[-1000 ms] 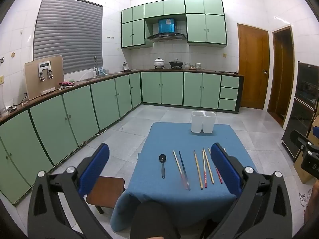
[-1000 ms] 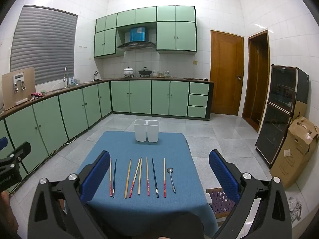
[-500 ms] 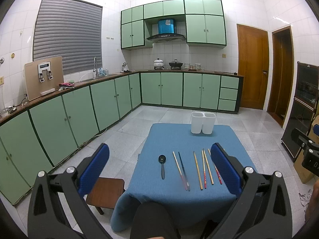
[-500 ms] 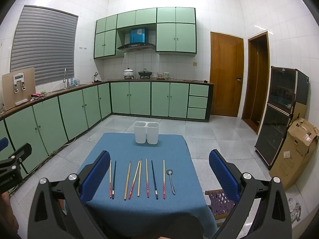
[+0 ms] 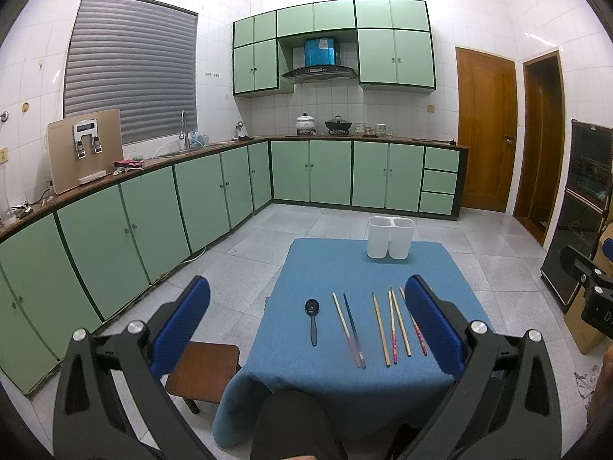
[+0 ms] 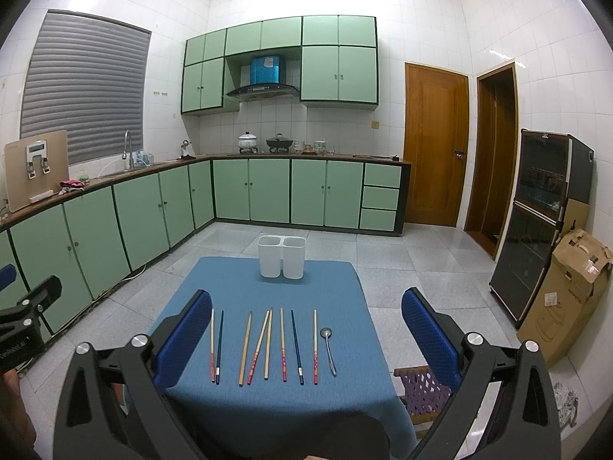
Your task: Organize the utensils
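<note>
A blue-clothed table carries a row of several chopsticks. A black spoon lies at the row's left end in the left wrist view. A silver spoon lies at the right end in the right wrist view. A white two-compartment holder stands at the table's far edge. My left gripper hangs open before the table, nothing between its blue pads. My right gripper is open too, above the near edge.
A wooden stool stands left of the table and a woven stool right of it. Green cabinets line the left and far walls. A cardboard box and a dark cabinet stand at the right.
Both views have shifted only slightly; the table and utensils sit a little higher in the right wrist view than a second ago. Both grippers stay open and nothing on the table has moved.
</note>
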Demonstrator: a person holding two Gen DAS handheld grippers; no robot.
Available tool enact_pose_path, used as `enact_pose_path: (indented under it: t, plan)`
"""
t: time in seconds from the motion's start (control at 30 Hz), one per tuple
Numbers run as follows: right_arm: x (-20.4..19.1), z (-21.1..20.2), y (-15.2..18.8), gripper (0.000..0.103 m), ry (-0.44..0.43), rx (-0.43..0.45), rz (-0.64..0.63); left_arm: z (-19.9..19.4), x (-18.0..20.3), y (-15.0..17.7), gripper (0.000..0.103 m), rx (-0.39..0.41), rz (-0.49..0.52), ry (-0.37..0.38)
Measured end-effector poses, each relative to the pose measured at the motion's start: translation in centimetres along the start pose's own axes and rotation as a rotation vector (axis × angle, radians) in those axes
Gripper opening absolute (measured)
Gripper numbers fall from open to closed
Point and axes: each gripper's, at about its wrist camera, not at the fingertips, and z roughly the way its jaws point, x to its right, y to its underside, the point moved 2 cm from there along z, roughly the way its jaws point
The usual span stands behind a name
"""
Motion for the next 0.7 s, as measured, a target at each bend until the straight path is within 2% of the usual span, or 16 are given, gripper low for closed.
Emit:
enact_pose_path:
  t: [0.7]
  plan:
    - [0.05, -0.35, -0.06, 0.097, 0.0, 0.0, -0.001, -0.25, 0.26, 0.17, 0.098, 0.002, 0.003, -0.001]
